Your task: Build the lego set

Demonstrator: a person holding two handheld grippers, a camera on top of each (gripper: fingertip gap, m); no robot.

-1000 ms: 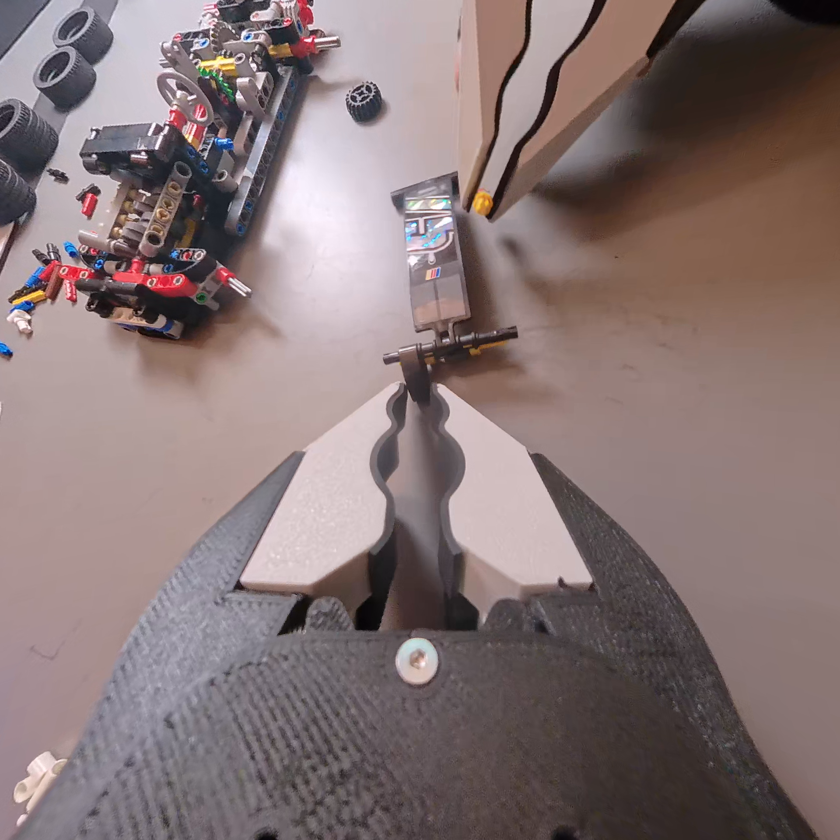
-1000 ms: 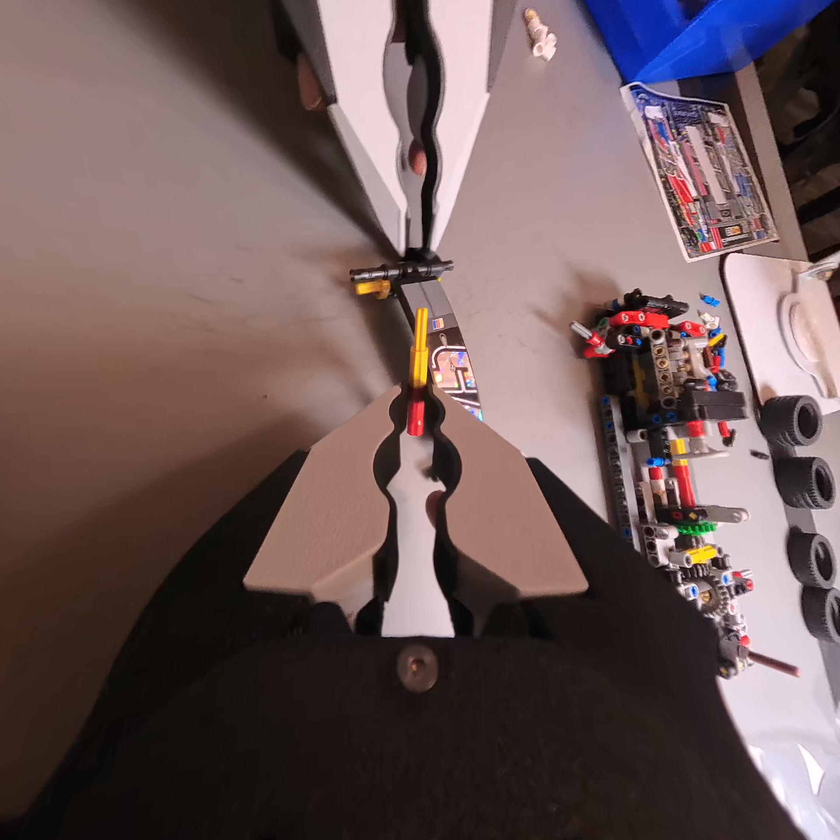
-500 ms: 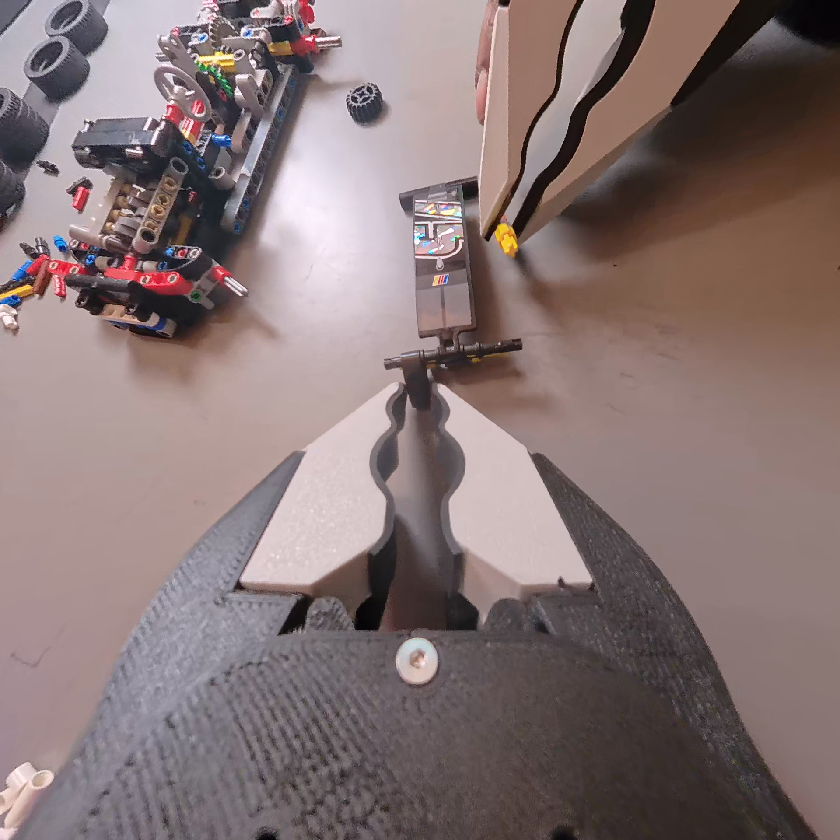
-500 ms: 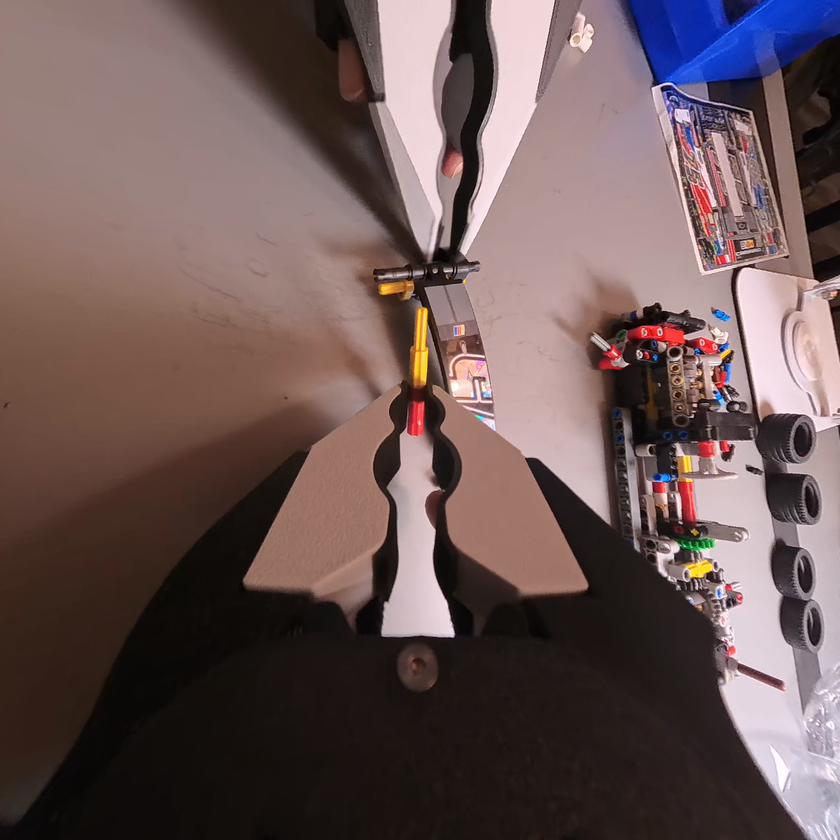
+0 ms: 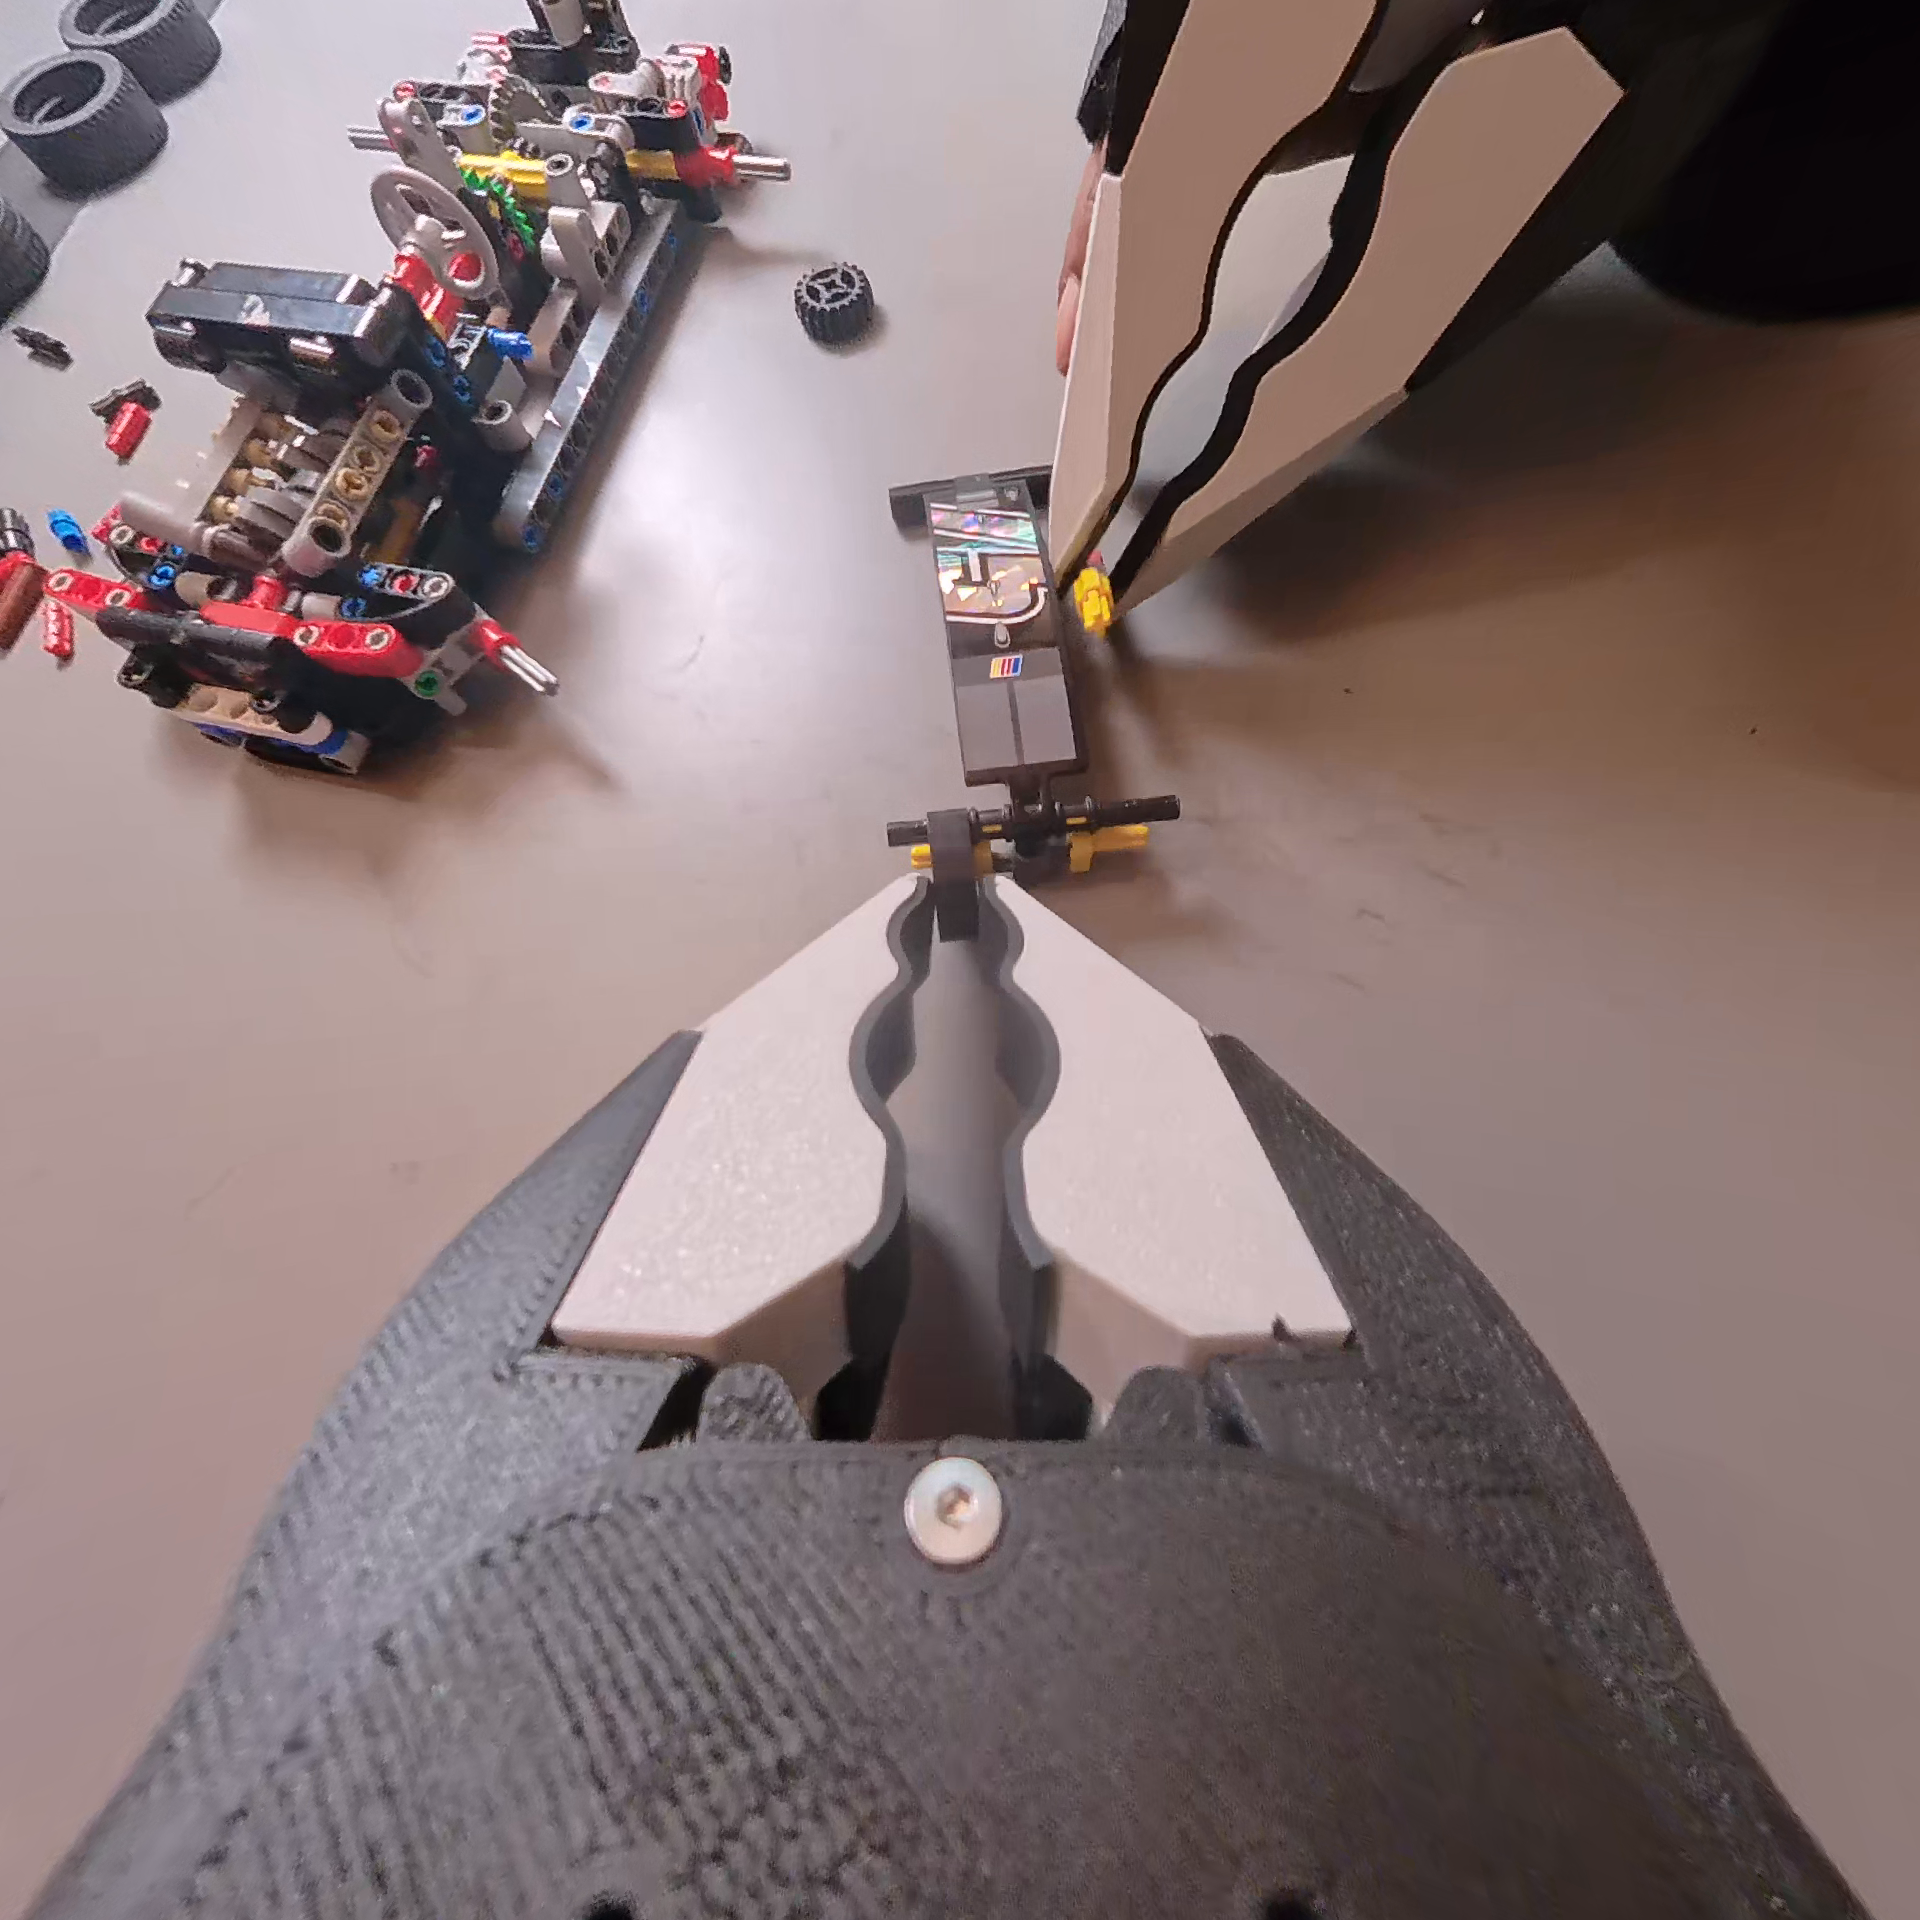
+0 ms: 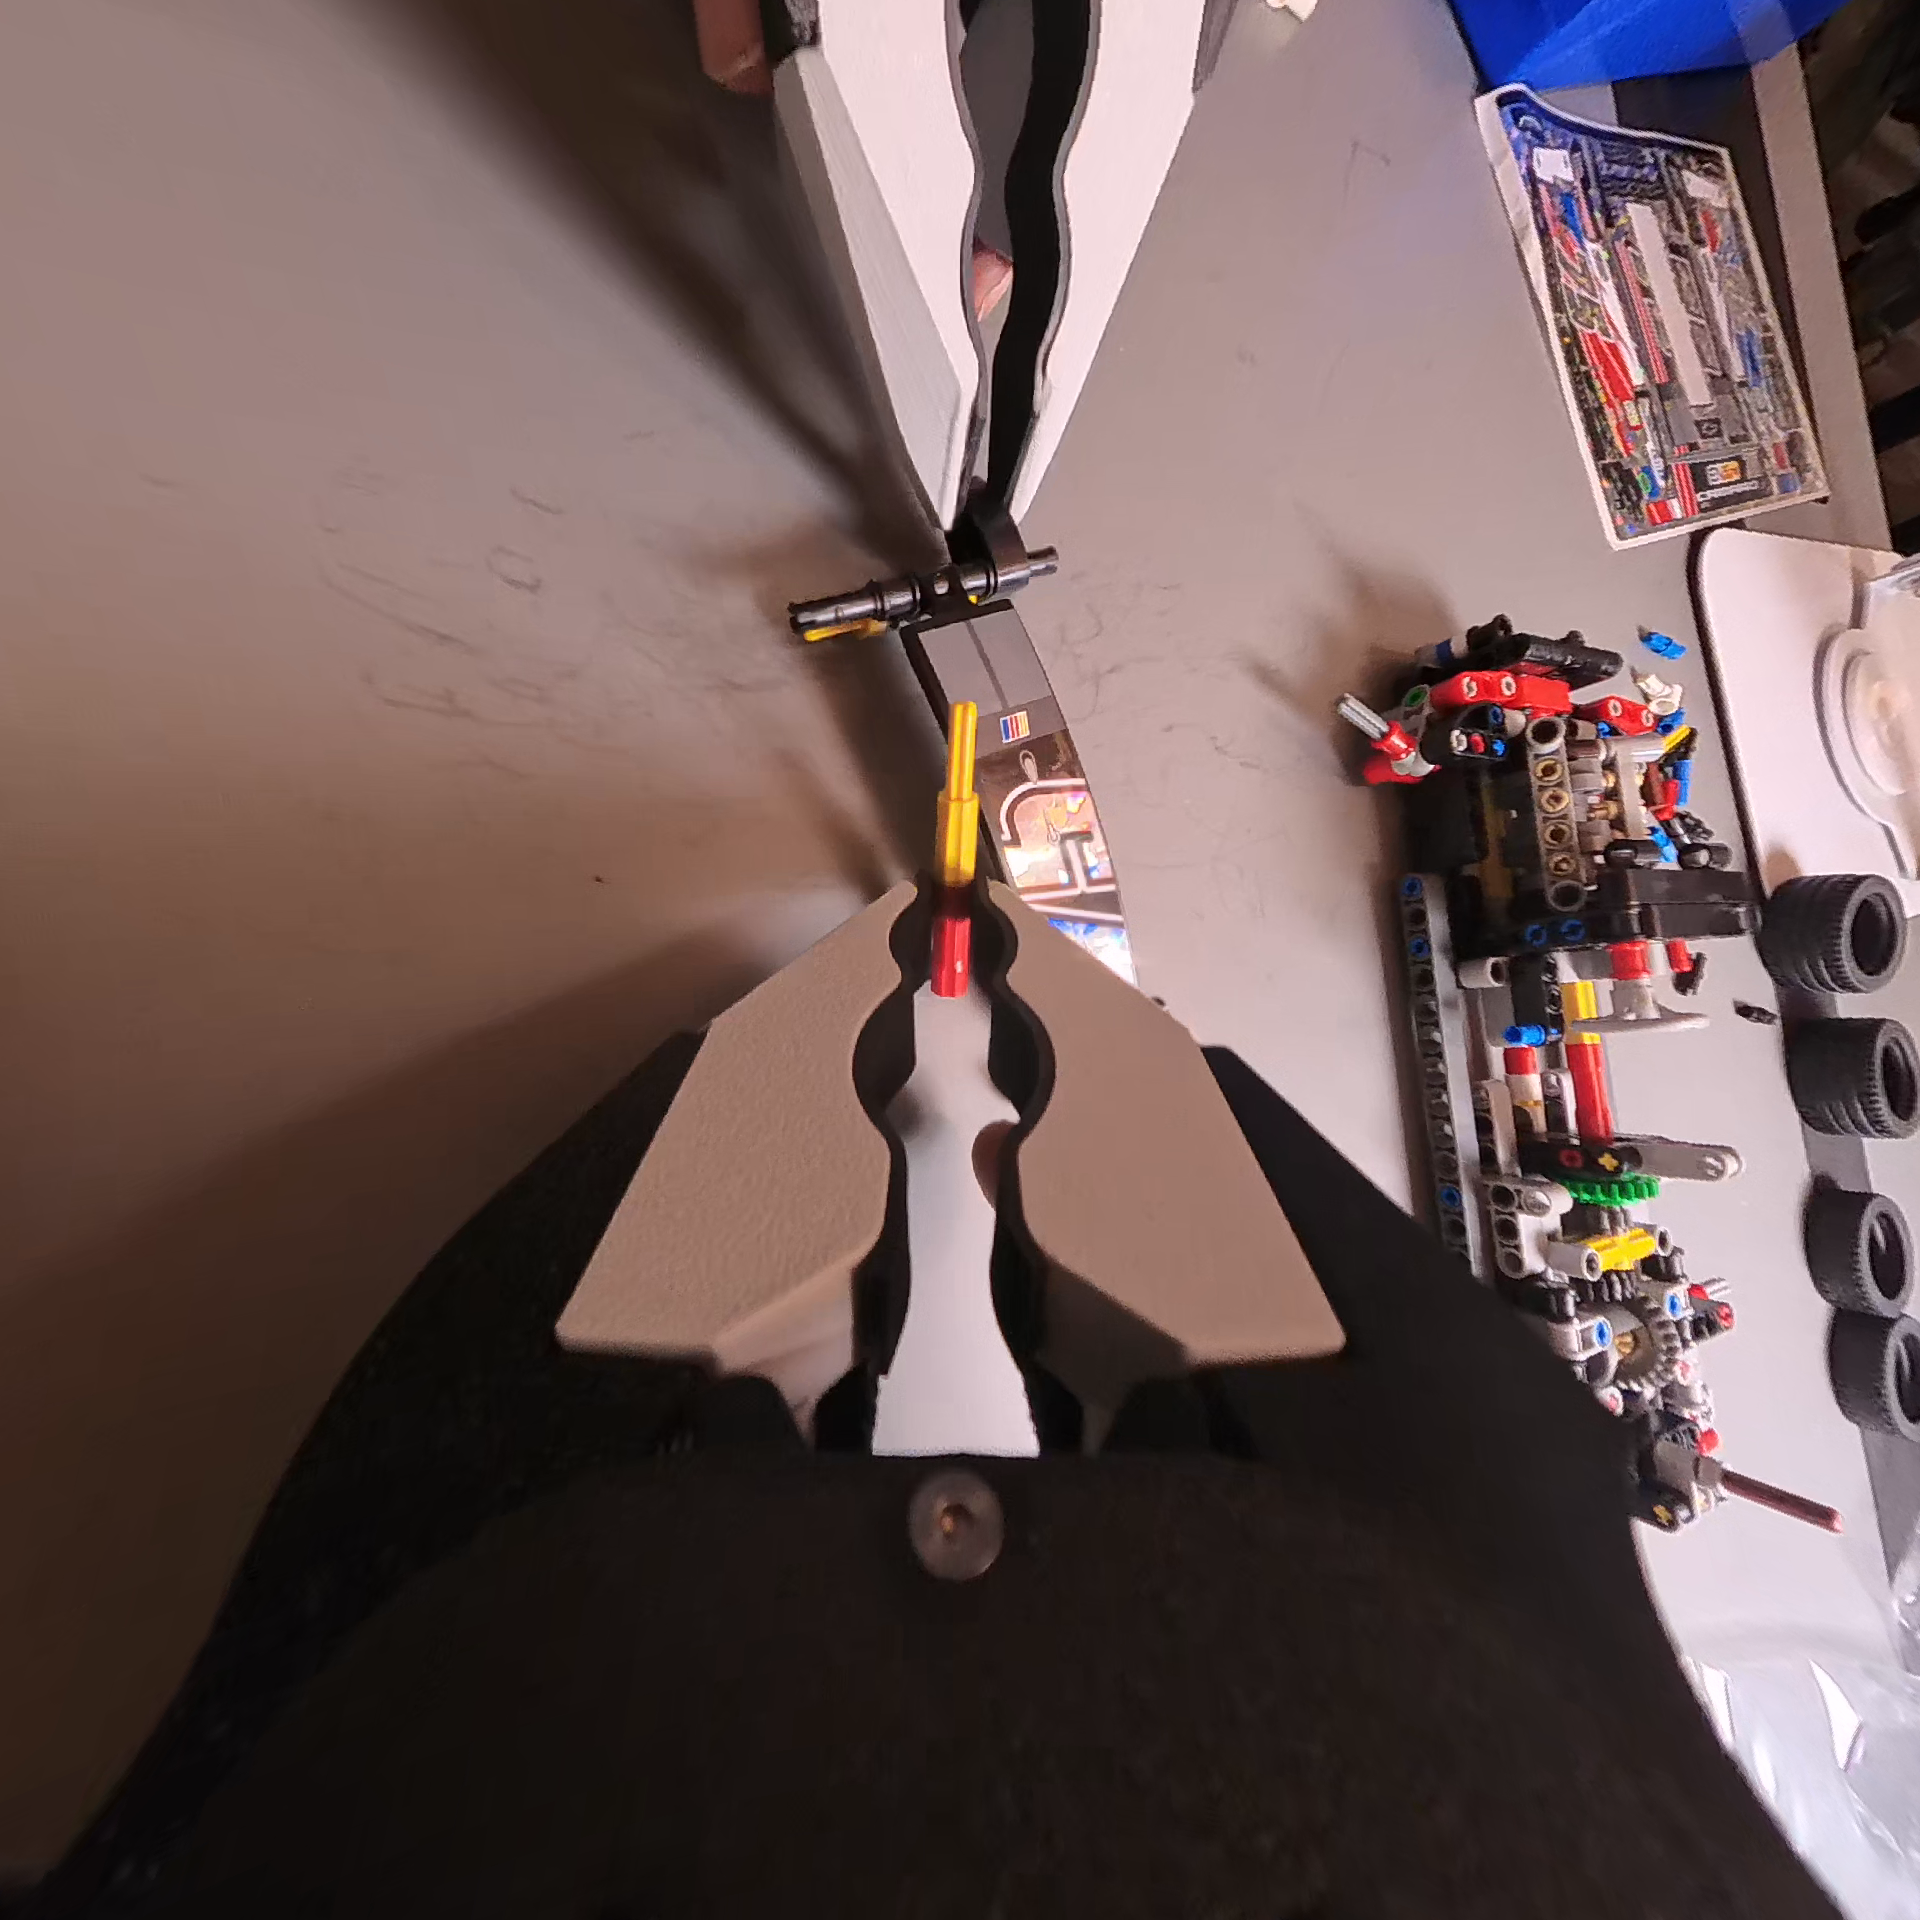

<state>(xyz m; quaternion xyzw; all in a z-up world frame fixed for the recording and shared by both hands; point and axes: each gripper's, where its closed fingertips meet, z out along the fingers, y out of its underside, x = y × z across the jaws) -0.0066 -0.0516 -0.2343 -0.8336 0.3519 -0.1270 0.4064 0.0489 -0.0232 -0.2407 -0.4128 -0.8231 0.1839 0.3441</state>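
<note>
Nearby: chassis [image 5: 416,416]; tyres [image 6: 1860,1101].

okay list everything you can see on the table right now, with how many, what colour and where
Panel piece: one, black with a shiny sticker, flat at table centre, joined to a black cross axle.
Yellow and red axle piece: one, in the right gripper's tips, pointing at the panel.
Half-built car chassis: one, mixed black, grey, red, beside the panel.
Small gear wheel: one, black, loose near the chassis.
Tyres: four in the right wrist view, black, in a row beyond the chassis.
Sticker sheet: one, multicoloured, at the table edge.
Bin: one, blue, far corner.
Table: grey-brown.
Left gripper: shut on the panel's black connector.
Right gripper: shut on the axle piece.
</note>
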